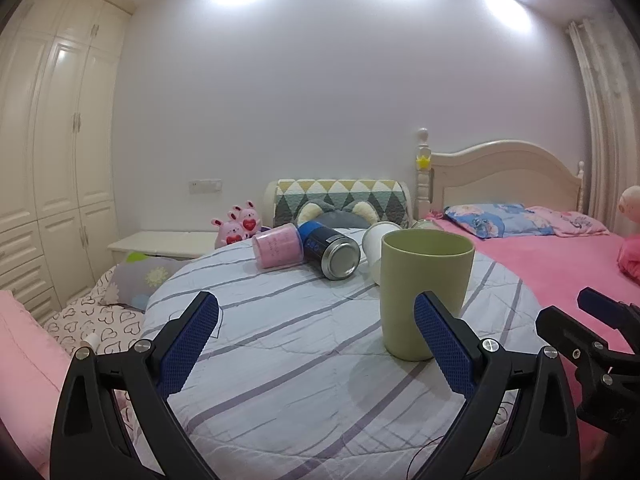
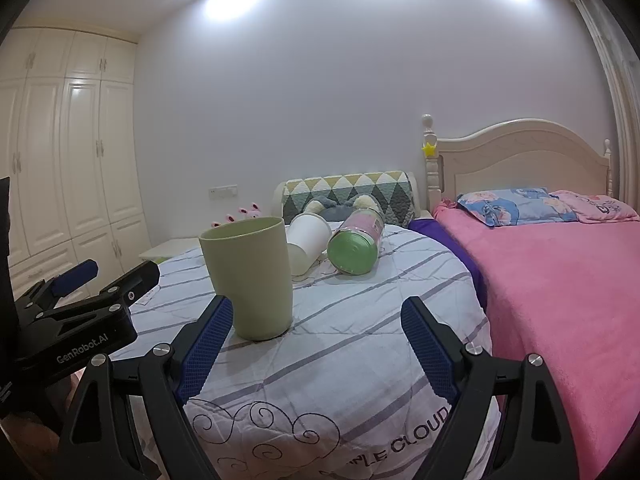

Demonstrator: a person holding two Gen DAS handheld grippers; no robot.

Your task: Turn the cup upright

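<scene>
A pale green cup (image 1: pixel 424 288) stands upright, mouth up, on the striped quilt; it also shows in the right wrist view (image 2: pixel 250 276). My left gripper (image 1: pixel 316 344) is open and empty, the cup just beyond its right finger. My right gripper (image 2: pixel 316 348) is open and empty, the cup just beyond its left finger. Each gripper shows in the other's view: the right gripper (image 1: pixel 592 344) at the right edge, the left gripper (image 2: pixel 84 300) at the left edge.
Behind the cup lie a pink canister (image 1: pixel 278 250), a blue can (image 1: pixel 330 252) and a white cup (image 1: pixel 376 244) on their sides. The white cup (image 2: pixel 306 246) and a green-lidded jar (image 2: pixel 354 246) show in the right wrist view. A pink bed (image 2: pixel 560 280) lies right, wardrobes (image 1: pixel 52 160) left.
</scene>
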